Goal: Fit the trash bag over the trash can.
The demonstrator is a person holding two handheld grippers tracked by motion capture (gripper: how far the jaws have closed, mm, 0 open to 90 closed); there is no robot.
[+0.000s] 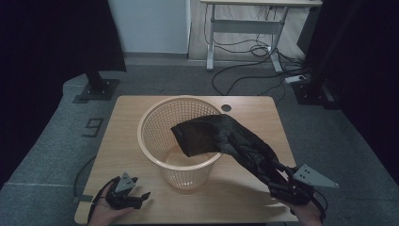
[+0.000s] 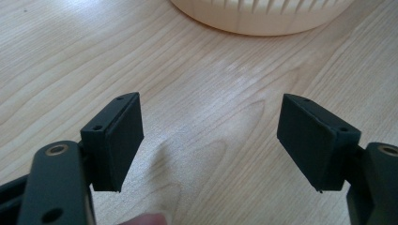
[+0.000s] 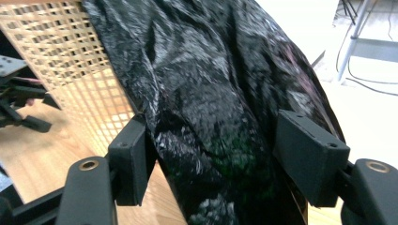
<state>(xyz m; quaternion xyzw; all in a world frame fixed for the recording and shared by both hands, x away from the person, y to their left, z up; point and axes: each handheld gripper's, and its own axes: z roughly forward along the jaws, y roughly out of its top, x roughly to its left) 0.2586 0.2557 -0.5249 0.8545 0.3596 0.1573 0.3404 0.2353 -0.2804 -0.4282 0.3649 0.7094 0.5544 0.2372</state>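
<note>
In the high view, a round beige plastic lattice waste basket (image 1: 181,141) stands upright near the middle of the pale wooden tabletop (image 1: 249,113). A crumpled black plastic bin bag (image 1: 221,139) drapes over the basket's right rim: its wide end hangs inside the opening, and its narrowing tail stretches down and right to the right hand-held gripper (image 1: 281,181) at the tabletop's near right corner. The left hand-held gripper (image 1: 141,197) rests low at the near left edge, held in the person's left hand (image 1: 106,214), well apart from the basket and the bag

In the left gripper view, the two black jaws stand wide apart with nothing between them, only bare wood grain below. The solid beige base of the basket (image 2: 263,16) shows at the top edge, near but not touching the jaws. A fingertip (image 2: 143,219) pokes in at the bottom

In the right gripper view, the glossy black bag (image 3: 211,103) runs lengthwise between the two jaws, bunched and wrinkled. The jaws stand apart; the bag's folds lie against the left pad and reach the right one, yet the pads do not squeeze it tight. The basket's lattice wall (image 3: 70,61) rises behind on the left, just beside the bag, and the other gripper shows dimly at the far left edge
</note>
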